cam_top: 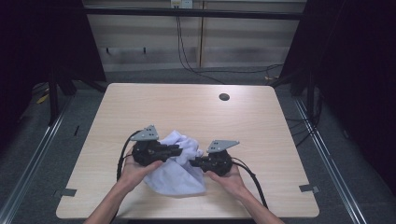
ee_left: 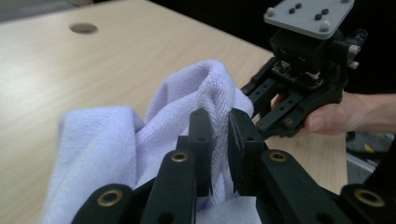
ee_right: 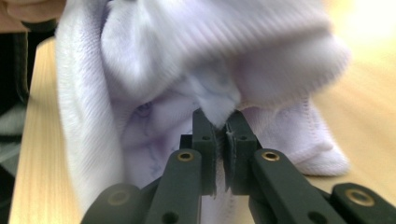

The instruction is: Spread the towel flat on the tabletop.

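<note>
pale wood table [cam_top: 261, 121] under you, dark floor and black frame rails all round it, cables trailing along the back wall, and one round grommet hole [cam_top: 224, 97] near the far edge. nothing on the table holds or contains anything; the one loose thing is a white towel [cam_top: 180, 170], bunched in a heap near your edge of the table, between your two hands. your left gripper [cam_top: 180, 150] has its jaws drawn narrow, pinching a raised fold of the towel [ee_left: 205, 93], which stands up above the jaw tips in the left gripper view. your right gripper [cam_top: 192, 163] comes at the heap from the other side, and its jaws are nearly together, clamped on a small tuck of the cloth [ee_right: 219, 109]. both grippers sit just beside each other at the towel, nearly nose to nose.
</note>
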A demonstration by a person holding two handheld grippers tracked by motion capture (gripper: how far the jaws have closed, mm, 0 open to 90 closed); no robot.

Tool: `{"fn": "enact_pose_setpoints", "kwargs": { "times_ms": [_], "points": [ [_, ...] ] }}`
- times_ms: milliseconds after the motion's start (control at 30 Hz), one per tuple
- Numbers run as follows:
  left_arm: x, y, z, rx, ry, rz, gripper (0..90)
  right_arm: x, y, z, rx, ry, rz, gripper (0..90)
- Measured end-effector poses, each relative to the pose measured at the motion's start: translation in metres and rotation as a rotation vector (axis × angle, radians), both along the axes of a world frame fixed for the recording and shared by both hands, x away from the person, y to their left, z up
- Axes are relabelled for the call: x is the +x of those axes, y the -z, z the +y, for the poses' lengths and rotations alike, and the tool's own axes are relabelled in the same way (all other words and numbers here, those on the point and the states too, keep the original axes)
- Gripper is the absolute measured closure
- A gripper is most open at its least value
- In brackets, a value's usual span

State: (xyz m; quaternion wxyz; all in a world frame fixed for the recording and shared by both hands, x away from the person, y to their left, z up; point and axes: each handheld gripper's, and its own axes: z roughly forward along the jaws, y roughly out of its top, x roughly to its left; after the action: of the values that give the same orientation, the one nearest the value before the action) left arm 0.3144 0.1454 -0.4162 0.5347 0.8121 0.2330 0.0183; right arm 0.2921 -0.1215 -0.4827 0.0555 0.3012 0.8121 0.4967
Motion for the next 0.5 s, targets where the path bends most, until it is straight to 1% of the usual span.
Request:
{"fn": "enact_pose_setpoints", "kwargs": {
  "times_ms": [33, 67, 100, 133, 167, 200, 233, 267, 300, 333, 367, 400, 433, 467, 500],
  "points": [
    [0.002, -0.007, 0.013, -0.045, -0.036, -0.007, 82.8, 0.002, -0.01, -0.012, 0.027, 0.029, 0.004, 85.2],
    [0.002, -0.007, 0.013, -0.045, -0.036, -0.007, 83.0, 0.002, -0.01, -0.012, 0.027, 0.029, 0.004, 85.2],
    [0.003, -0.014, 0.027, -0.071, -0.08, -0.021, 83.2, 0.005, -0.019, -0.025, 0.03, 0.073, -0.007, 85.2],
    [0.003, -0.014, 0.027, -0.071, -0.08, -0.021, 83.4, 0.005, -0.019, -0.025, 0.03, 0.073, -0.007, 85.2],
    [0.004, -0.018, 0.036, -0.089, -0.102, -0.033, 83.5, 0.008, -0.026, -0.041, 0.043, 0.12, -0.006, 85.2],
    [0.003, -0.024, 0.049, -0.105, -0.132, -0.047, 83.5, 0.009, -0.03, -0.049, 0.056, 0.139, 0.0, 85.2],
    [0.003, -0.025, 0.054, -0.111, -0.139, -0.049, 83.5, 0.01, -0.033, -0.057, 0.061, 0.161, 0.001, 85.1],
    [0.003, -0.025, 0.054, -0.111, -0.139, -0.049, 83.5, 0.011, -0.035, -0.063, 0.061, 0.176, -0.005, 85.1],
    [0.003, -0.028, 0.066, -0.132, -0.173, -0.055, 83.6, 0.012, -0.039, -0.073, 0.066, 0.199, -0.008, 85.1],
    [0.003, -0.028, 0.066, -0.132, -0.173, -0.055, 83.6, 0.013, -0.042, -0.08, 0.074, 0.217, -0.005, 85.1],
    [0.002, -0.029, 0.071, -0.144, -0.189, -0.052, 83.7, 0.013, -0.045, -0.087, 0.077, 0.234, -0.009, 85.1],
    [0.003, -0.029, 0.075, -0.153, -0.199, -0.049, 83.7, 0.013, -0.045, -0.087, 0.077, 0.234, -0.009, 85.1],
    [0.003, -0.029, 0.081, -0.16, -0.218, -0.046, 83.8, 0.014, -0.05, -0.099, 0.09, 0.265, -0.009, 85.1],
    [0.004, -0.028, 0.084, -0.168, -0.225, -0.041, 83.9, 0.014, -0.052, -0.103, 0.091, 0.278, -0.012, 85.1],
    [0.004, -0.028, 0.087, -0.167, -0.246, -0.037, 83.9, 0.014, -0.056, -0.108, 0.095, 0.292, -0.013, 85.1]
  ]
}}
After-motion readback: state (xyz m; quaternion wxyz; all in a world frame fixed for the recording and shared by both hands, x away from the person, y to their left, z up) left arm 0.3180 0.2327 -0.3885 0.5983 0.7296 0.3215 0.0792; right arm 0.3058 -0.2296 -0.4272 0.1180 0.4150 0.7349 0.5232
